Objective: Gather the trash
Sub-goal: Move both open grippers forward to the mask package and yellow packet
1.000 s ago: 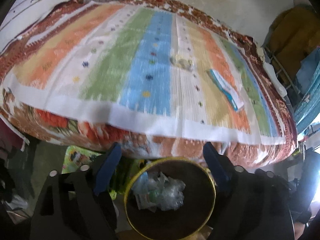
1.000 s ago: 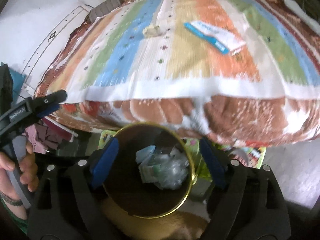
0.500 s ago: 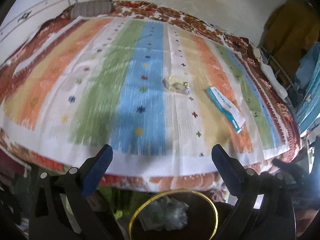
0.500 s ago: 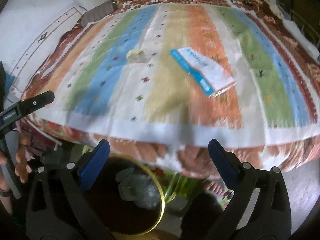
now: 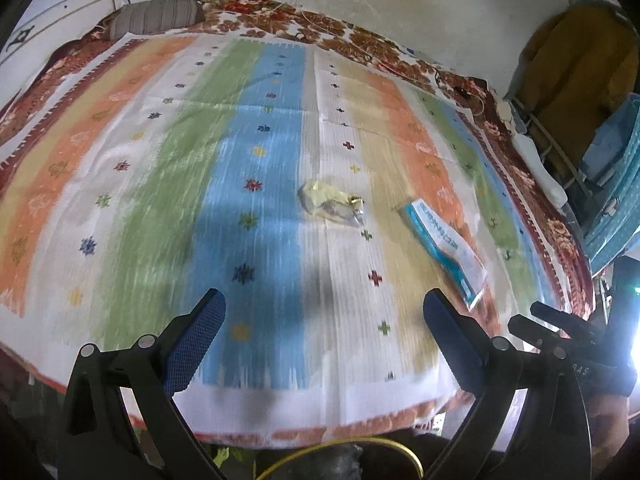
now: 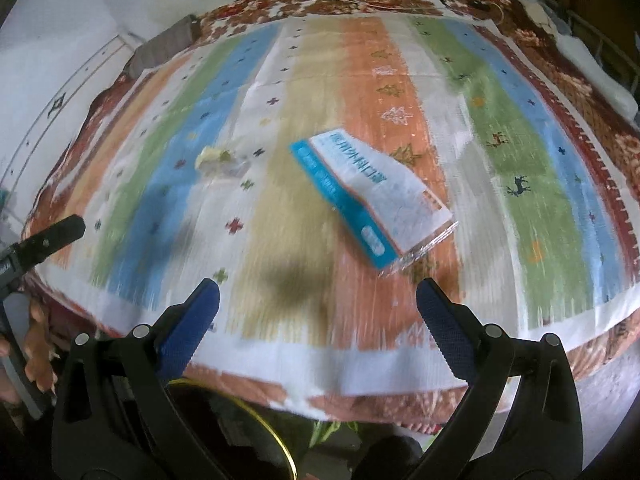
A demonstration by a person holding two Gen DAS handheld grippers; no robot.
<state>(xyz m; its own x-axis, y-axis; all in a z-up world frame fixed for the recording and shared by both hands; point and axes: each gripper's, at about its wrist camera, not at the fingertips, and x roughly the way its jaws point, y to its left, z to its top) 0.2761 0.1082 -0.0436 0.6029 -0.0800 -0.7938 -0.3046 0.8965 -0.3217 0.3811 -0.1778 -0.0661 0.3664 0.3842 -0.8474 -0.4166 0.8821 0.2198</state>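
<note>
A crumpled yellowish clear wrapper (image 5: 332,205) lies on the striped bed cover (image 5: 160,168), ahead of my left gripper (image 5: 323,338), which is open and empty over the cover's near edge. A flat blue-and-white plastic packet (image 6: 370,196) lies ahead of my right gripper (image 6: 318,316), also open and empty. The packet (image 5: 444,250) shows to the right in the left wrist view, and the wrapper (image 6: 218,158) to the left in the right wrist view. The gold-rimmed dark bin (image 5: 340,458) sits below the bed edge; its rim (image 6: 276,436) peeks out low in the right wrist view.
A grey striped pillow (image 5: 158,16) lies at the bed's far left corner. A white wall runs behind the bed. Clothes and a rack (image 5: 576,92) stand at the right. A hand (image 6: 38,344) holds the other gripper at the left edge.
Both grippers have moved from over the bin forward above the bed, so the wrapper and packet look larger and closer. Both jaws opened a little wider. The bin has slid nearly out of view.
</note>
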